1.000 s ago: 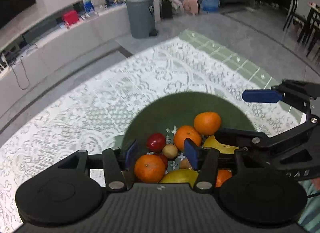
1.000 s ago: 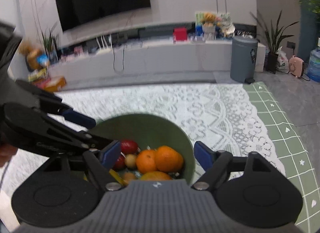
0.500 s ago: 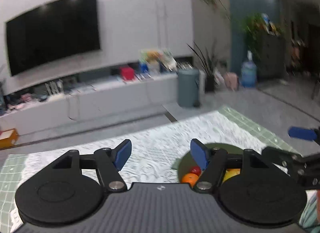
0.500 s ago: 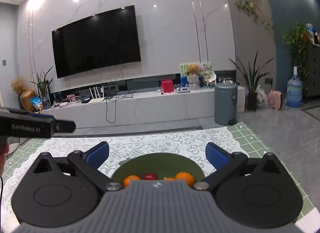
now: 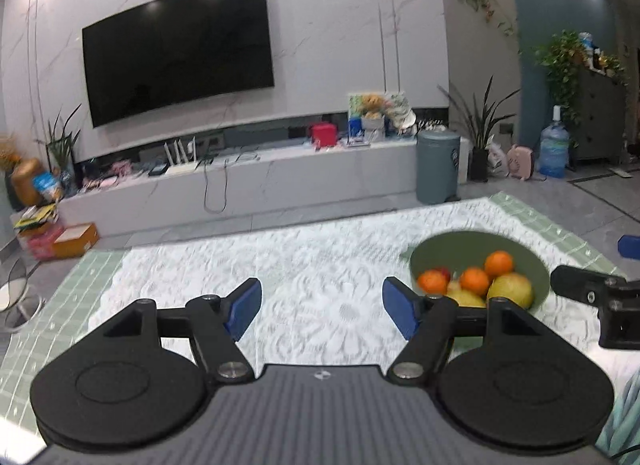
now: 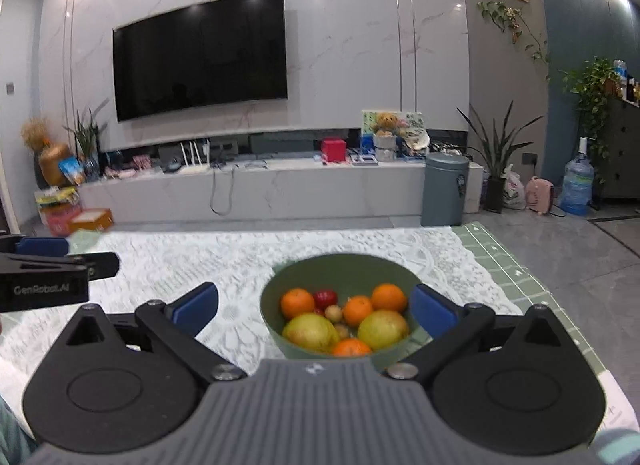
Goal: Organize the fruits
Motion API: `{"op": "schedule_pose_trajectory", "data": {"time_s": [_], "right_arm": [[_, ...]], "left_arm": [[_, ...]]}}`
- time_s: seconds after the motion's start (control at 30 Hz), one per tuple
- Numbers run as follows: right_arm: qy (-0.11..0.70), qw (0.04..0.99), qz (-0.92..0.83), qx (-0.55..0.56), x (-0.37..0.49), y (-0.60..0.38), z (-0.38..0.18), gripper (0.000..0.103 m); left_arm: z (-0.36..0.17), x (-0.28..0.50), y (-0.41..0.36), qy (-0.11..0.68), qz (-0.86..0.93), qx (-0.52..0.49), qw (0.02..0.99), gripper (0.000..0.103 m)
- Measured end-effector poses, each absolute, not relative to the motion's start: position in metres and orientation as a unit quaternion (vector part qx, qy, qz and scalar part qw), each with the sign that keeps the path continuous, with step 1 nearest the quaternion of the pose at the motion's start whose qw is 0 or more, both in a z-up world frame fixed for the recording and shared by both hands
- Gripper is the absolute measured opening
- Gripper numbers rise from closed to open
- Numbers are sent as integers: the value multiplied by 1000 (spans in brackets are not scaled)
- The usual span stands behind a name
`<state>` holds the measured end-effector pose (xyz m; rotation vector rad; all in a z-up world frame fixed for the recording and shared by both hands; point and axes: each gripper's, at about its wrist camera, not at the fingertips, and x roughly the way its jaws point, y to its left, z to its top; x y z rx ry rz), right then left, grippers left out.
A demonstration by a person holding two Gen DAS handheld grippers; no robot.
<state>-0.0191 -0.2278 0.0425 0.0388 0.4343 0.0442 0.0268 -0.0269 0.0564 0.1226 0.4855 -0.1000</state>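
A green bowl (image 6: 344, 265) stands on the lace-covered table and holds several oranges (image 6: 297, 303), yellow-green fruits (image 6: 310, 332), a red fruit (image 6: 325, 298) and small brown ones. My right gripper (image 6: 314, 307) is open and empty, raised, with the bowl between its jaws in the view. My left gripper (image 5: 322, 307) is open and empty over bare lace, left of the bowl (image 5: 476, 245). Each gripper shows at the edge of the other's view: the right one (image 5: 600, 297) and the left one (image 6: 44, 269).
A white lace cloth (image 6: 200, 265) lies over a green checked mat (image 5: 60, 305). Behind the table are a TV wall, a low white cabinet (image 6: 260, 193), a grey bin (image 6: 444, 189), plants and a water jug (image 6: 576, 185).
Both grippers have risen and pulled back from just above the bowl, tilting up to face the room. The left gripper has moved left of the bowl and opened wider.
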Motion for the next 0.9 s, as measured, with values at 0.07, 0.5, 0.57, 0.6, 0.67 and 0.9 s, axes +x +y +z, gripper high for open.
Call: {"op": "schedule_pose_trajectory", "data": {"time_s": [0.07, 0.5, 0.57, 0.6, 0.67, 0.9], "right_arm": [[224, 974, 17, 19, -20, -226, 36, 99], [242, 970, 7, -20, -19, -211, 1, 99], [246, 969, 6, -20, -17, -210, -2, 99], [248, 969, 7, -18, -16, -210, -3, 99], [251, 968, 7, -14, -15, -210, -4, 99], [254, 967, 4, -10, -12, -213, -5, 99]], "left_arm": [[46, 20, -26, 254, -49, 56, 964, 81], [7, 16, -26, 311, -57, 59, 947, 81], [3, 18, -26, 316, -57, 59, 945, 81], [1, 18, -27, 319, -57, 60, 944, 81], [-1, 20, -27, 325, -60, 62, 942, 81], [-5, 23, -29, 335, -63, 63, 938, 81]]}}
